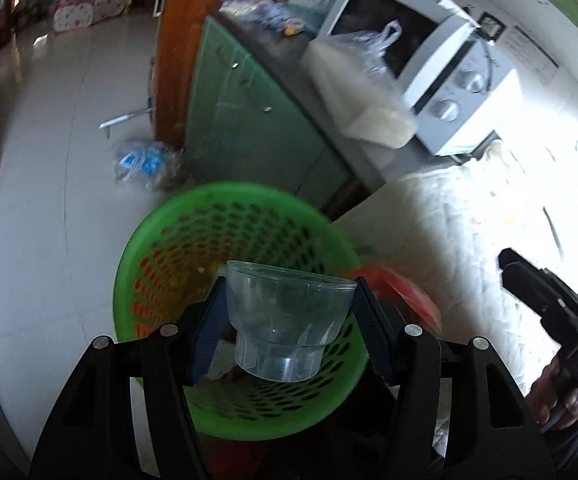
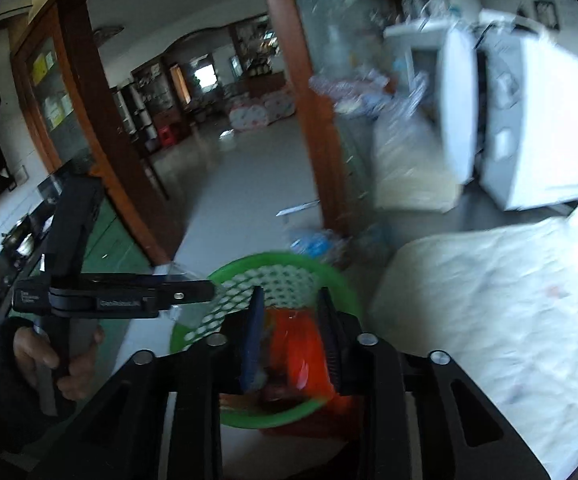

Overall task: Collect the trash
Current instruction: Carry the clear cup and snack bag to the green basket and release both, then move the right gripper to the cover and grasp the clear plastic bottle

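My left gripper is shut on a clear plastic cup and holds it tilted over a green perforated basket on the floor. In the right wrist view my right gripper is shut on a crumpled red plastic wrapper just above the same basket. The wrapper also shows beside the cup, over the basket's right rim. The right gripper enters from the right, held by a hand. The left gripper reaches in from the left at the basket's edge. Scraps lie in the basket's bottom.
A table under a white cloth stands right of the basket. Behind it are a green cabinet, a white microwave and a brown door frame. A clear bag of bottles lies on the tiled floor.
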Demonstrator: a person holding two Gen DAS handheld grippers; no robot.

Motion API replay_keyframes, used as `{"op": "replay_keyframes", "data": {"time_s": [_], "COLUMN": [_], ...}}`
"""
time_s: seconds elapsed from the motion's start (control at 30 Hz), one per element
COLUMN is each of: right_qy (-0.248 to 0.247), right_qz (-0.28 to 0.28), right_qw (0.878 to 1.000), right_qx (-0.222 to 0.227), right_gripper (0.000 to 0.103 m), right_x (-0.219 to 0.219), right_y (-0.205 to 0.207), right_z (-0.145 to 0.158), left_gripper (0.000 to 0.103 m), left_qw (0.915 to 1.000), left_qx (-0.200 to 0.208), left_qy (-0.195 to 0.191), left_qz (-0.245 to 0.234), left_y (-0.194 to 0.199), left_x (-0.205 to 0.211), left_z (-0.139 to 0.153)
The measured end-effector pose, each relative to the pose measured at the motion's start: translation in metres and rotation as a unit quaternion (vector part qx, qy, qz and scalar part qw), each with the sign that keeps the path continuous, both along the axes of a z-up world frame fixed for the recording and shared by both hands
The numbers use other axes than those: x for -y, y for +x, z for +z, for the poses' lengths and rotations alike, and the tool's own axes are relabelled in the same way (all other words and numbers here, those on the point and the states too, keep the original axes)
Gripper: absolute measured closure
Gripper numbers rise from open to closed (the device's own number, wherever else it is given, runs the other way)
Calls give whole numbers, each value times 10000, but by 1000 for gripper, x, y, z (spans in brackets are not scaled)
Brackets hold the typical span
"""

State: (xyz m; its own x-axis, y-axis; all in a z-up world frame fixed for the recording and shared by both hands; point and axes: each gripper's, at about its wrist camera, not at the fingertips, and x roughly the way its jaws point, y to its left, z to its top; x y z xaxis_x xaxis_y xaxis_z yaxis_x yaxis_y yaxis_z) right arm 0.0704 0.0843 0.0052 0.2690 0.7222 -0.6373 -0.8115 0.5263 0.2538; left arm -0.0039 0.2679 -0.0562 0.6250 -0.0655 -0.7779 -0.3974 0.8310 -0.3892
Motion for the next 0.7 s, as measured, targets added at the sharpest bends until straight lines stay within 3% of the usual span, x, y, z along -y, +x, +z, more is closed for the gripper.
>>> {"op": "replay_keyframes", "data": {"time_s": [0.17, 0.3, 0.43, 0.53, 0.7], "right_qy": [-34, -149, -84, -41, 42], "right_qz": [107, 117, -39, -180, -448], "right_qw": [9996, 9997, 9999, 9998, 9990], "right_qx": [-277, -170, -96, -25, 17], "right_gripper": [78, 78, 65, 56, 47], "right_x": [-25, -21, -5, 10, 37], "right_y": [-3, -4, 0, 6, 18], "right_z": [-21, -19, -9, -3, 2], "left_gripper": [42, 40, 38, 27, 21], "left_qw": [9997, 9995, 9990, 9984, 9978], "left_qx": [-117, -209, -370, -502, -611], "left_qy": [-109, -115, -115, -100, -6], "left_qz": [192, 228, 228, 227, 256], "left_y": [-12, -10, -9, -10, -9], "left_x": [-12, -17, -18, -15, -12], "left_z": [-20, -27, -35, -42, -40]}}
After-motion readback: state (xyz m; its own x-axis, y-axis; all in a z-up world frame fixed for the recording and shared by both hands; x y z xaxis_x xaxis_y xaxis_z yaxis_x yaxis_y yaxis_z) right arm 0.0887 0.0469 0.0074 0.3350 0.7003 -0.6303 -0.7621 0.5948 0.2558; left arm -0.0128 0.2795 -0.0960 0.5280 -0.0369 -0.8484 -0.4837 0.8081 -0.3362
